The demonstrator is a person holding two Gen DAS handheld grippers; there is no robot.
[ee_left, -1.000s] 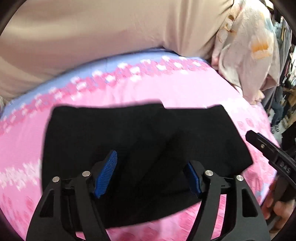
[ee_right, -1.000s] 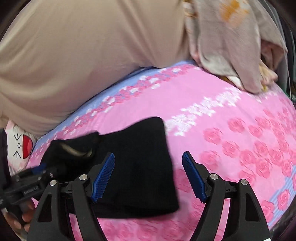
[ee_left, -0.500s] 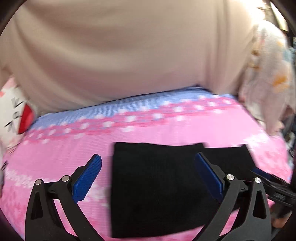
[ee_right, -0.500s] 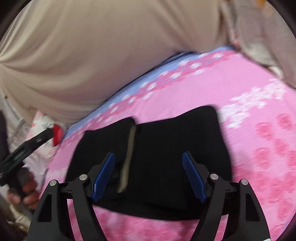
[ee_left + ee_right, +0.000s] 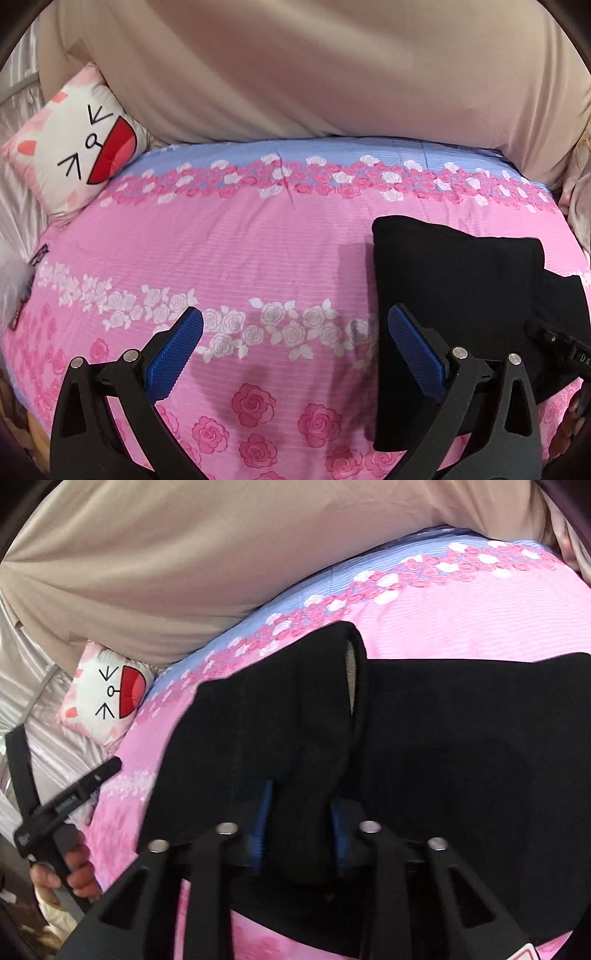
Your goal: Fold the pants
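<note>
Clearly legible writing is scarce: the other gripper's black body carries pale lettering in both views, too small and cut off to read, and the cushion [image 5: 75, 147] far ahead-left of the left gripper [image 5: 295, 345] bears only a drawn cartoon face with a red mouth. No containers appear. That left gripper stands spread wide with nothing between its blue pads [image 5: 173, 354], hovering over the pink rose-printed bedspread [image 5: 236, 251]. The black pants [image 5: 458, 280], folded into a flat block, lie just to its right, beside its right finger. The right gripper [image 5: 301, 825] is closing, its pads pinching a raised fold of the pants, whose pale inner lining shows at the fold's far end; more black cloth spreads ahead and to its right. A beige sheet [image 5: 295, 66] drapes beyond the bedspread. To its left, a hand [image 5: 68, 873] grips the left tool's handle.
</note>
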